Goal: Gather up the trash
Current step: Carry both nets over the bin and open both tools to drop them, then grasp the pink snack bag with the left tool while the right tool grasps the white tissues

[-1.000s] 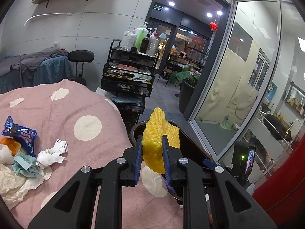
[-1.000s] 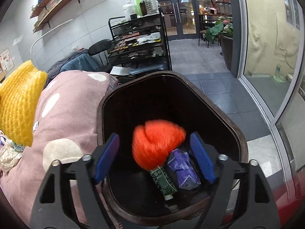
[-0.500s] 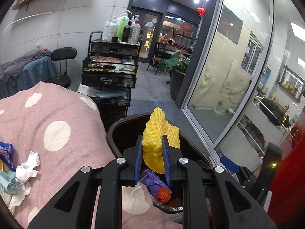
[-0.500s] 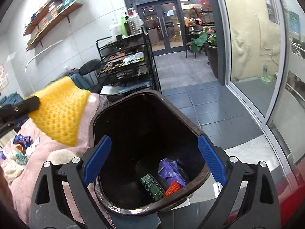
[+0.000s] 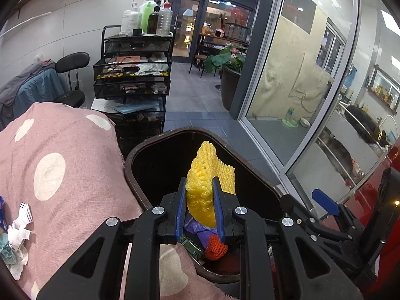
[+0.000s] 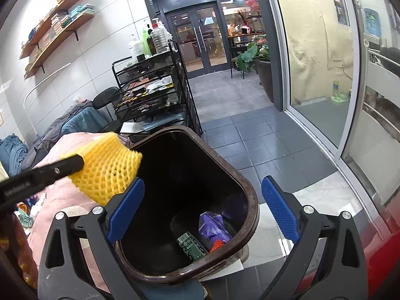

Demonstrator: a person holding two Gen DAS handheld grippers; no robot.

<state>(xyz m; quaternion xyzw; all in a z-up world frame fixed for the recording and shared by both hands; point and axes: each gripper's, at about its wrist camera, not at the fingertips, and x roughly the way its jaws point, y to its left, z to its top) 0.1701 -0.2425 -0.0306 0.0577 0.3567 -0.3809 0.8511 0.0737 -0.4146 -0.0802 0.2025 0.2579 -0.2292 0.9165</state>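
The left gripper is clenched on a yellow foam net, held upright between its blue pads above the open mouth of the bin. In the right wrist view the net sits over the bin's left rim, with one black finger of the left gripper lying across it. The right gripper hangs over the bin with its jaws spread wide and nothing between them; in the left wrist view one of its blue pads shows just right of the bin. At the bottom of the bin lie a purple wrapper, a green packet and an orange net, close together against the near wall. Left of the bin, touching its rim, is a pink cloth with pale dots. On the cloth, well away from the bin toward the left edge, lies more trash: crumpled white paper and a teal scrap just beside it. Behind the bin stands a black cart with bottles on top, and right of the bin runs a glass wall.
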